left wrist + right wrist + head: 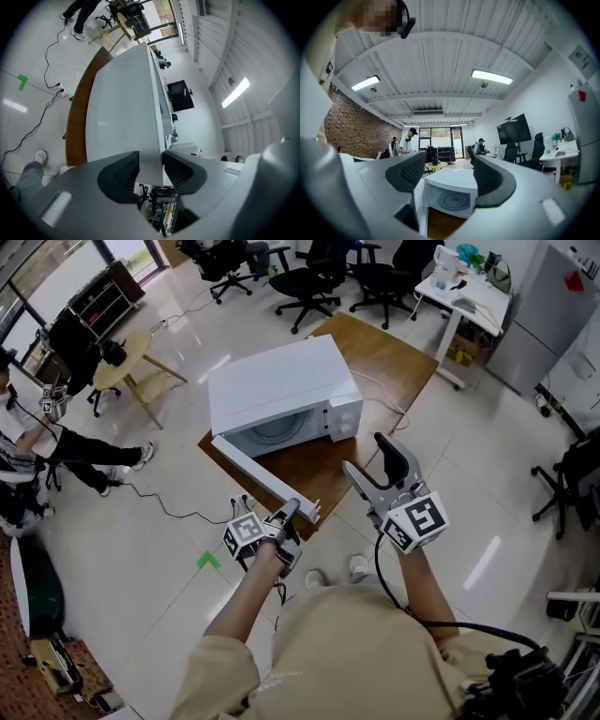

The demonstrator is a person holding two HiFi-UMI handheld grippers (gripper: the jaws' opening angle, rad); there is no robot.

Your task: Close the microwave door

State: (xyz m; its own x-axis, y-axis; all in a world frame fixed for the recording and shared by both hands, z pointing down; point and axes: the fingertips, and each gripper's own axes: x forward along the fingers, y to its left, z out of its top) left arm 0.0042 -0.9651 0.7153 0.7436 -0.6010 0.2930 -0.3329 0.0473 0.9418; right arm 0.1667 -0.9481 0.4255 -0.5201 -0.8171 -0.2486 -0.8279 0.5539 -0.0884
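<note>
A white microwave (281, 395) stands on a low wooden table (375, 362) with its door (262, 479) swung wide open toward me. My left gripper (289, 515) is shut on the free end of the door; in the left gripper view the door's edge (150, 161) sits pinched between both pads, and the door panel (122, 103) runs away from the jaws. My right gripper (370, 465) hangs open above the table's front right, empty. Between its jaws the right gripper view shows the microwave (452, 192) with its open cavity and turntable.
Office chairs (309, 277) stand behind the table, a white desk (464, 296) at the back right and a small round table (127, 362) at the left. A cable (169, 507) trails over the floor. People sit at the far left (37, 446). My shoes (337, 573) are near the table's front corner.
</note>
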